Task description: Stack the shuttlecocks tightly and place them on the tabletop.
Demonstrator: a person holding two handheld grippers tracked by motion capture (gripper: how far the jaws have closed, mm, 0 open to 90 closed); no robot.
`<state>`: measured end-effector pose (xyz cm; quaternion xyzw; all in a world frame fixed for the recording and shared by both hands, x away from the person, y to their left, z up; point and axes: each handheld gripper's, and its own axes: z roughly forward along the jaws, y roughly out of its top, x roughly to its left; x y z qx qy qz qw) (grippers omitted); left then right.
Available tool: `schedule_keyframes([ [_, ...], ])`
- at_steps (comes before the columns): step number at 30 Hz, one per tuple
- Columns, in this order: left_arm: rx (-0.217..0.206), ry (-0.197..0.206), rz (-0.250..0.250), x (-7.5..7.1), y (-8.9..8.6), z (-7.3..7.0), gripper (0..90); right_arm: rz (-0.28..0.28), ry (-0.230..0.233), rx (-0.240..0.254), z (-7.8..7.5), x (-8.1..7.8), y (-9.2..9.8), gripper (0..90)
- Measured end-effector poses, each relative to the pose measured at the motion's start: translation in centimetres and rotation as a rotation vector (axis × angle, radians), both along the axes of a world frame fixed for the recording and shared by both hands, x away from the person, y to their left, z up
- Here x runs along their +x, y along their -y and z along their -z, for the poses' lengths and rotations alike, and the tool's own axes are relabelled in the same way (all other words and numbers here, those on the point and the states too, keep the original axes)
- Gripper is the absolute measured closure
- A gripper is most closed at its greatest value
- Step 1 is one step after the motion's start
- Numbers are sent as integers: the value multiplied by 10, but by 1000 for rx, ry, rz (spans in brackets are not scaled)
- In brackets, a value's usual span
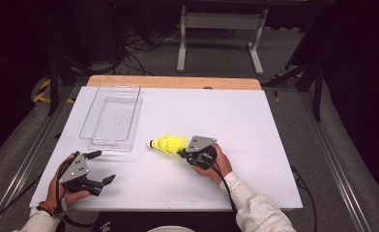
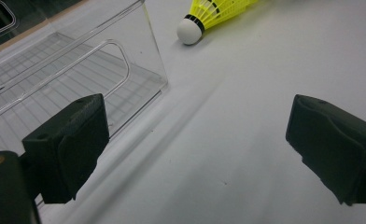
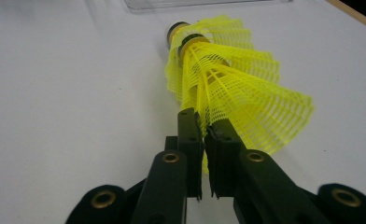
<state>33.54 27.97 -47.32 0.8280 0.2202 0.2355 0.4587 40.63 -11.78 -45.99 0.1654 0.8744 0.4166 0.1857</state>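
A stack of yellow mesh shuttlecocks lies on its side mid-table, white cork tip pointing left. My right gripper is shut on the rim of the skirt; in the right gripper view the jaws pinch the yellow mesh between them. My left gripper rests at the front left, open, with nothing between its jaws. In the left gripper view the shuttlecocks' cork shows ahead at the top. A clear plastic box stands at the left, just beyond the left gripper.
The white table top has a wooden strip along its far edge. The clear box's near wall stands close to the left jaw. A white metal stand and cables sit on the floor beyond the table.
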Motion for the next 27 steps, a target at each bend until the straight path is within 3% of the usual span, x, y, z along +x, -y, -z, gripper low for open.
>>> schedule_keyframes([
  [27,-6,3,-1,0,0,0,69,6,0,-52,8,-2,-2,677],
])
